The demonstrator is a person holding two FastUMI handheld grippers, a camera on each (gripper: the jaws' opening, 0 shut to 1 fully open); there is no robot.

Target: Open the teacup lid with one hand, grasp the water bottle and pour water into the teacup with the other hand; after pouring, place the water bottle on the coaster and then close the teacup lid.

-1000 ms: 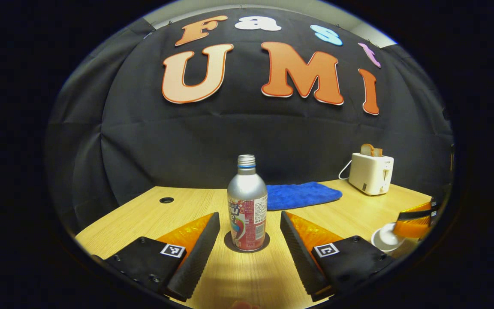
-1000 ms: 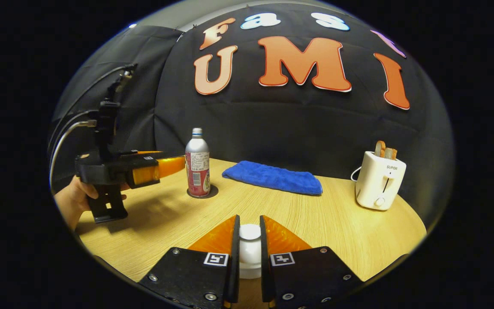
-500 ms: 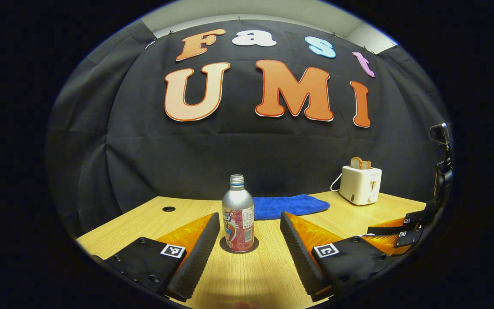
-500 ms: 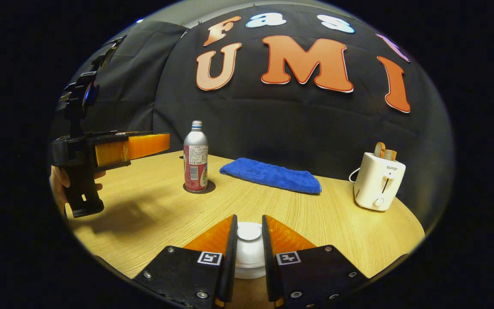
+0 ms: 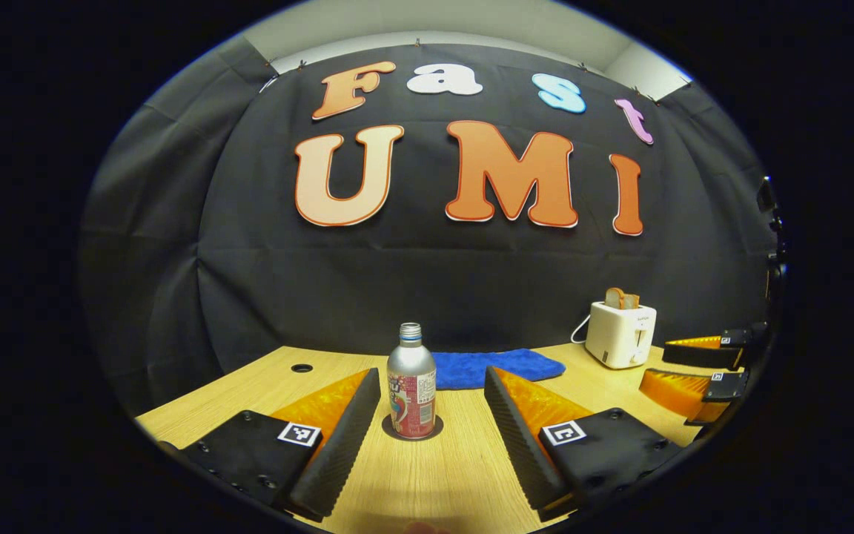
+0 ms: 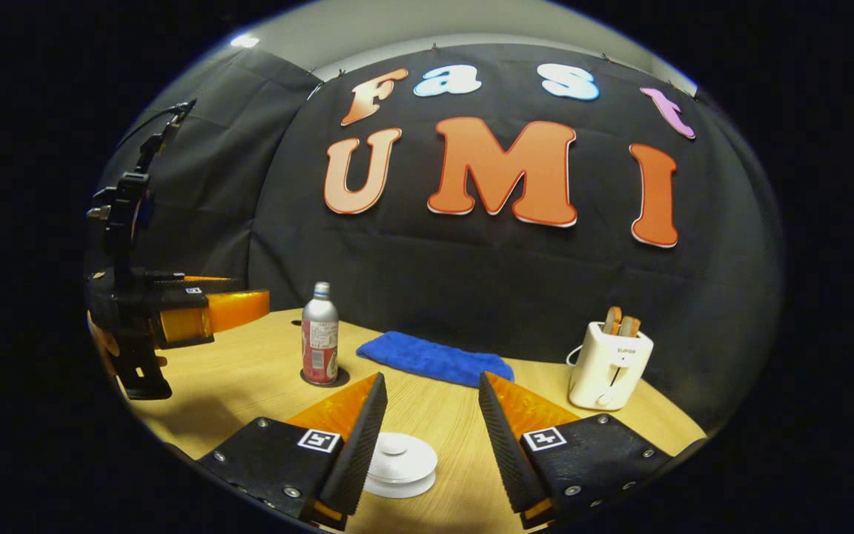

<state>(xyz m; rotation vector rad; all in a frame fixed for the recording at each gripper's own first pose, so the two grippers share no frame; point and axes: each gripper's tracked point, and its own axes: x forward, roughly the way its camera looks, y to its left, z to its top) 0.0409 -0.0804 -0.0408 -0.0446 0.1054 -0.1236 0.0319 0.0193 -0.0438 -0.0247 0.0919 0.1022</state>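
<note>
A silver water bottle point(image 5: 411, 389) with a red label stands upright on a dark round coaster point(image 5: 434, 430). My left gripper point(image 5: 431, 374) is open, a short way back from the bottle, which shows between its fingers. The white teacup with its knobbed lid point(image 6: 399, 465) on top sits on the table low between the fingers of my right gripper point(image 6: 432, 380), which is open and touches nothing. In the right gripper view the bottle point(image 6: 319, 343) stands to the left, with the left gripper point(image 6: 208, 311) beside it. In the left gripper view the right gripper point(image 5: 697, 367) shows at the right edge, open.
A blue towel point(image 6: 434, 358) lies at the back of the wooden table point(image 6: 264, 371). A white toaster point(image 6: 608, 363) holding bread stands at the back right. A cable hole point(image 5: 302, 368) marks the table's back left.
My right gripper has opened, let go of the teacup lid and drawn back and up. My left gripper has pulled away from the bottle, which looks smaller now.
</note>
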